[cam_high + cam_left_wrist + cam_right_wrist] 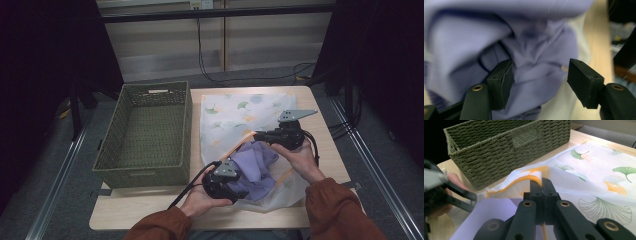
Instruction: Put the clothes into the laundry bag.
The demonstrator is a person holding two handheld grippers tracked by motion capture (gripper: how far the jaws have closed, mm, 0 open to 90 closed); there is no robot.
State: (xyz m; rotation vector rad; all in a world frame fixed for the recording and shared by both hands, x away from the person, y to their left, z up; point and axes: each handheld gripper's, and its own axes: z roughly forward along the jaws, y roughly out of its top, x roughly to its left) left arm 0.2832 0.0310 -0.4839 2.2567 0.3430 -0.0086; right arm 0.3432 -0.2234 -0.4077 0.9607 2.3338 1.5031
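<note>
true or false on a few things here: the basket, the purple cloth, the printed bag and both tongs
1. The green woven basket has nothing in it. True.
2. The right tongs stand wide open. False: they are shut on the orange-trimmed edge of the leaf-print bag.
3. The purple cloth lies in the basket. False: it sits at the bag's opening, right of the basket.
4. The left tongs have purple cloth between their jaws. True, though the right pad stands clear of it.
5. The bag lies on the table. True.
</note>
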